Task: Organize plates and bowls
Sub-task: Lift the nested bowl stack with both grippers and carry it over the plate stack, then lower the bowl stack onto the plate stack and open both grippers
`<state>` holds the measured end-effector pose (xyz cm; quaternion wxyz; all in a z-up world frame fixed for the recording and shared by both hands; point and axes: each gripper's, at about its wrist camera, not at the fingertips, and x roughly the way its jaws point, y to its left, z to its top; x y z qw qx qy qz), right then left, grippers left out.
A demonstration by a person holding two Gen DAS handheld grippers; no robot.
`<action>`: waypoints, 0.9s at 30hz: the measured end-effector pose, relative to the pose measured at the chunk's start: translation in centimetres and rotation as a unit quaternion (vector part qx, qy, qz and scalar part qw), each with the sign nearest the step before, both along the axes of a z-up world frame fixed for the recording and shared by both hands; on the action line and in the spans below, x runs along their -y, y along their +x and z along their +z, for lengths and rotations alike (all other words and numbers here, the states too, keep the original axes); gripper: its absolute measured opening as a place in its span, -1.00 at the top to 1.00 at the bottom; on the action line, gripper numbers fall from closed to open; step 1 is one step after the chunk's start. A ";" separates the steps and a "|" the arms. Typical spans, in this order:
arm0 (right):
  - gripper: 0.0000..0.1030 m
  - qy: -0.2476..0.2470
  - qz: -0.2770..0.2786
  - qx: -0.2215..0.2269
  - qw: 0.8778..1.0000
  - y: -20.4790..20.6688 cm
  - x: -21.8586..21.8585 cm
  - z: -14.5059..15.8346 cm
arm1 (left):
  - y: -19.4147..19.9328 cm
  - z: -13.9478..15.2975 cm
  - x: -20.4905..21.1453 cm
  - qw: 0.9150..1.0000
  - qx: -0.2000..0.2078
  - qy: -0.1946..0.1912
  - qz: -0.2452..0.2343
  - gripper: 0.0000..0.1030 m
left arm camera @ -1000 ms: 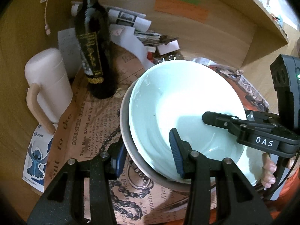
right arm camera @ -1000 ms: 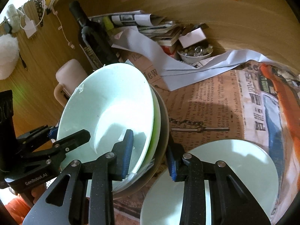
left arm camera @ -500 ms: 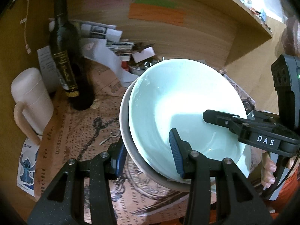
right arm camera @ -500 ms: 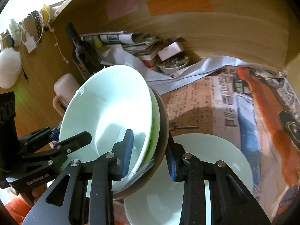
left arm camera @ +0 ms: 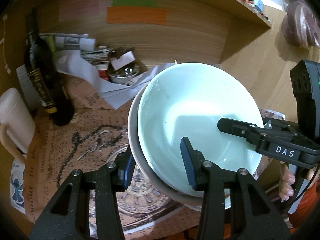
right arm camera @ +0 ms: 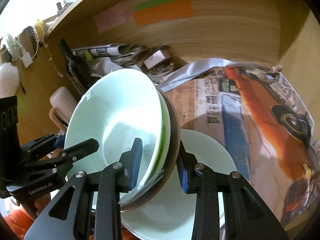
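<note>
A stack of bowls (left arm camera: 196, 120), pale mint nested in a grey one, hangs tilted over the newspaper-covered shelf (left arm camera: 84, 128), clamped at opposite rims by the left gripper (left arm camera: 158, 167) and right gripper (right arm camera: 160, 165). Only the right view shows a pale plate (right arm camera: 208, 152) lying beneath; only the left shows fingers (left arm camera: 286, 182).

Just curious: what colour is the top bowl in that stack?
Pale mint green top bowl, clearest in the left wrist view.
</note>
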<state>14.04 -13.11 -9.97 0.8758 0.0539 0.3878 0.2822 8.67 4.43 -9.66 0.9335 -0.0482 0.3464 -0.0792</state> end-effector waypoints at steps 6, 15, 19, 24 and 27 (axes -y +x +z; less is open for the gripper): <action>0.42 -0.001 -0.025 -0.004 1.000 -0.6 2.1 -0.2 | 0.6 -0.1 2.1 1.000 -0.004 0.003 -0.029 0.15; 0.42 -0.001 -0.048 -0.026 0.999 -0.8 4.5 -1.4 | 1.1 -0.9 4.5 0.998 -0.018 0.007 -0.055 0.15; 0.42 -0.001 -0.050 -0.040 0.998 -0.7 4.9 -2.2 | 1.4 -1.7 5.1 0.997 -0.042 0.009 -0.062 0.15; 0.42 -0.001 -0.048 -0.056 0.997 -0.4 5.1 -3.2 | 2.0 -2.7 5.4 0.996 -0.060 0.011 -0.062 0.15; 0.42 -0.002 -0.047 -0.063 0.997 -0.2 4.9 -3.6 | 2.2 -3.2 5.4 0.996 -0.070 0.010 -0.060 0.16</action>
